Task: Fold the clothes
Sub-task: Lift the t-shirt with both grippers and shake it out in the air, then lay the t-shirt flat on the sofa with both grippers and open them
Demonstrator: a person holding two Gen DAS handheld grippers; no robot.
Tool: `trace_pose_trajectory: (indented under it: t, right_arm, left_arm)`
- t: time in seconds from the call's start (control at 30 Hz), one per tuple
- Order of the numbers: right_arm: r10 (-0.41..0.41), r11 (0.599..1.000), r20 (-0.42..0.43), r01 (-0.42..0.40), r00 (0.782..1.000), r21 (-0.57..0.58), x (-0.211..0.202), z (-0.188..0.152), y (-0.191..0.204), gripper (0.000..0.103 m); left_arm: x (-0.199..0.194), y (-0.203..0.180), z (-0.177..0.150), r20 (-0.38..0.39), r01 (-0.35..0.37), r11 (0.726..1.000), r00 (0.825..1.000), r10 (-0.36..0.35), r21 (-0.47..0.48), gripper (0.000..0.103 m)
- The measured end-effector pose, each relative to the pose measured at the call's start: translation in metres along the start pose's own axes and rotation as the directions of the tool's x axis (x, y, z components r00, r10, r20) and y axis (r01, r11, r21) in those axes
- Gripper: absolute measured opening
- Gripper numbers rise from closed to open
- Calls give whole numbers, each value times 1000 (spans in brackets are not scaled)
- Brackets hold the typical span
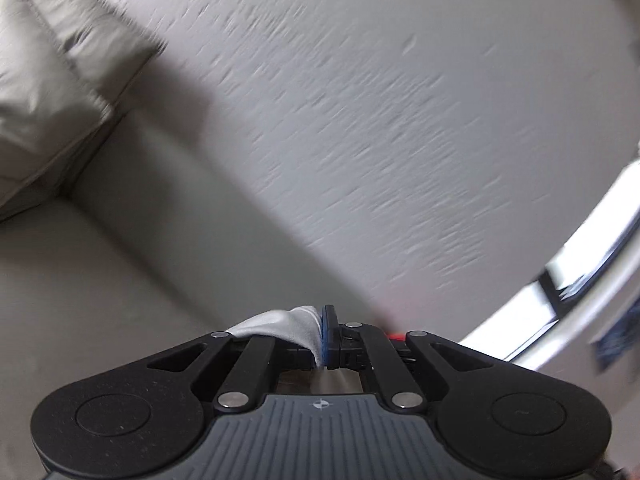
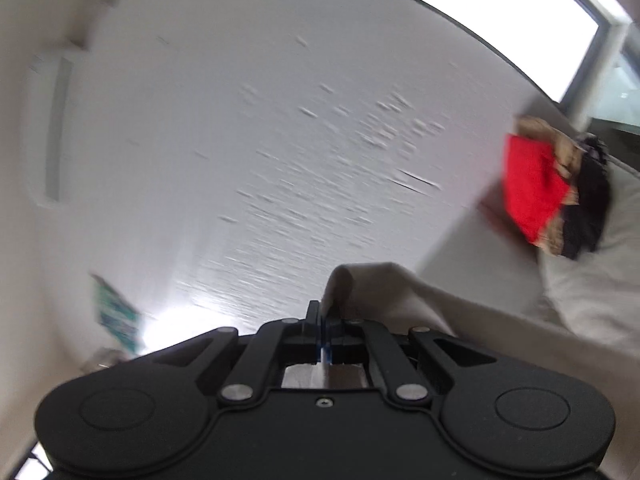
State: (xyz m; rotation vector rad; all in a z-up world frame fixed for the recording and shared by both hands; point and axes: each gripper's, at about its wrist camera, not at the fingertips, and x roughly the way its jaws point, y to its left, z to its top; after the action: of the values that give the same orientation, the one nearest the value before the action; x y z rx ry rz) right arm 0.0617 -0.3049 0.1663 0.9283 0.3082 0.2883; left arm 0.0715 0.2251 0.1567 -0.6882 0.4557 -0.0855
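soft white cloth (image 1: 280,326), matt black claw (image 1: 323,336)

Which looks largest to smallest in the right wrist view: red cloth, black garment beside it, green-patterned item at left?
1. red cloth
2. black garment, though partly hidden, so unsure against the red
3. green-patterned item, smallest; blurred, and its distance is unclear

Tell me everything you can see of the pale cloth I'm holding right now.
The cloth is a soft, off-white fabric, plain with no print visible. In the right wrist view a folded edge rises from the shut right gripper and a wide band trails off to the right, toward the sofa. In the left wrist view a small bunched corner is pinched in the shut left gripper, draped over its left finger. Both views are blurred; whether it is one garment, and its overall shape, cannot be told.
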Motion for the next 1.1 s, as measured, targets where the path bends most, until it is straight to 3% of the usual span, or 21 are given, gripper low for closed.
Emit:
trace_pose_trajectory:
  t: [0.07, 0.1, 0.27, 0.37, 0.43, 0.53, 0.63, 0.77, 0.93, 1.1]
  right_arm:
    - [-121, 992, -26, 120, 992, -49, 51, 6, -6, 2]
    - [-133, 988, -10, 132, 991, -77, 62, 11, 0, 2]
    - [-24, 981, 124, 48, 992, -187, 56, 39, 38, 2]
    - [-1, 977, 146, 32, 989, -212, 41, 36, 34, 2]
    - [-24, 981, 124, 47, 992, -188, 41, 26, 13, 2]
    - [-89, 987, 56, 96, 994, -126, 51, 3, -33, 2]
    - [-161, 986, -37, 159, 986, -55, 68, -26, -81, 2]
    - [-258, 965, -156, 261, 953, -3, 78, -78, -141, 2]
    - [-343, 930, -287, 366, 894, 30, 75, -135, -192, 2]
    - [-421, 896, -356, 442, 834, -25, 69, -167, -206, 2]
  left_arm:
    - [39, -7, 11, 0, -99, 993, 995, 99, 63, 1]
    - [45, -18, 19, 40, -107, 989, 994, 103, 106, 1]
    - [25, -67, 51, 203, -8, 977, 978, -36, 214, 1]
    - [28, -66, 43, 195, 37, 973, 977, -83, 227, 2]
    - [45, -54, 28, 155, 35, 974, 985, -71, 222, 2]
    - [74, -23, -4, 88, -22, 977, 996, 3, 213, 1]
    - [100, 17, -46, 6, -98, 976, 995, 99, 194, 1]
    - [127, 81, -100, -111, -196, 972, 971, 211, 131, 2]
    - [137, 152, -160, -243, -313, 948, 917, 316, 49, 1]
    - [127, 173, -178, -288, -346, 938, 897, 337, 19, 1]
